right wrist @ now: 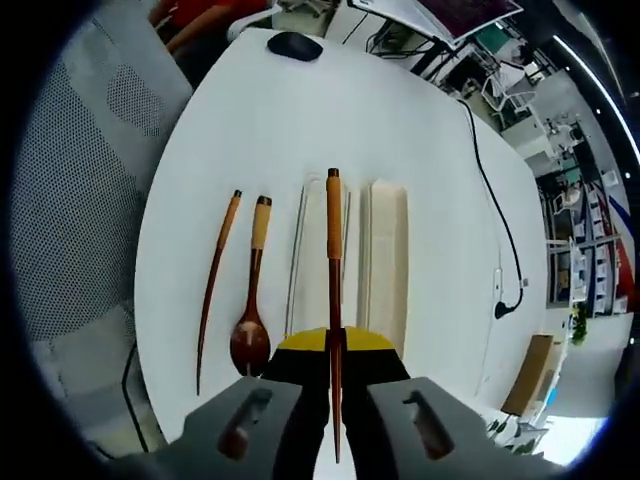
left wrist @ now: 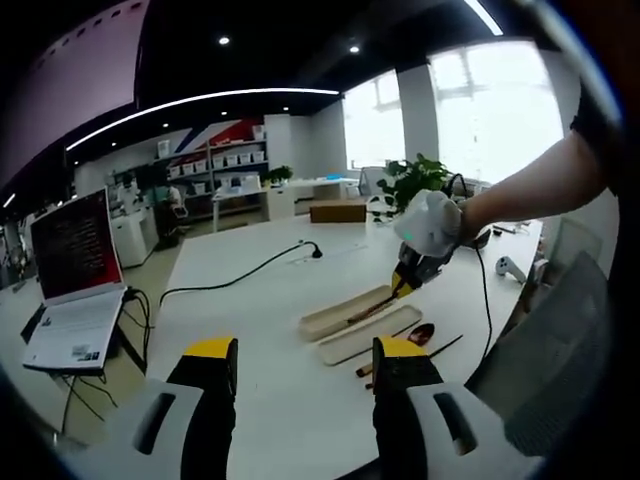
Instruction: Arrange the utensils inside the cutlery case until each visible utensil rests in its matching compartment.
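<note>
The right gripper (right wrist: 334,400) is clamped on one wooden chopstick (right wrist: 334,290), held lengthwise above the open tray of the cutlery case (right wrist: 298,260), which lies near the middle of the white table (right wrist: 420,130). The case lid (right wrist: 385,260) lies just beside the tray. The chopstick is not yet released, so no utensil is judged seated. Two utensils remain on the bare table beside the tray, toward the table edge nearest the mesh chair (right wrist: 90,180): the wooden spoon (right wrist: 252,310) and the second chopstick (right wrist: 213,290). The left gripper (left wrist: 305,365) hangs above the table with jaws apart, holding nothing. Progress is judged early: three placements left
</note>
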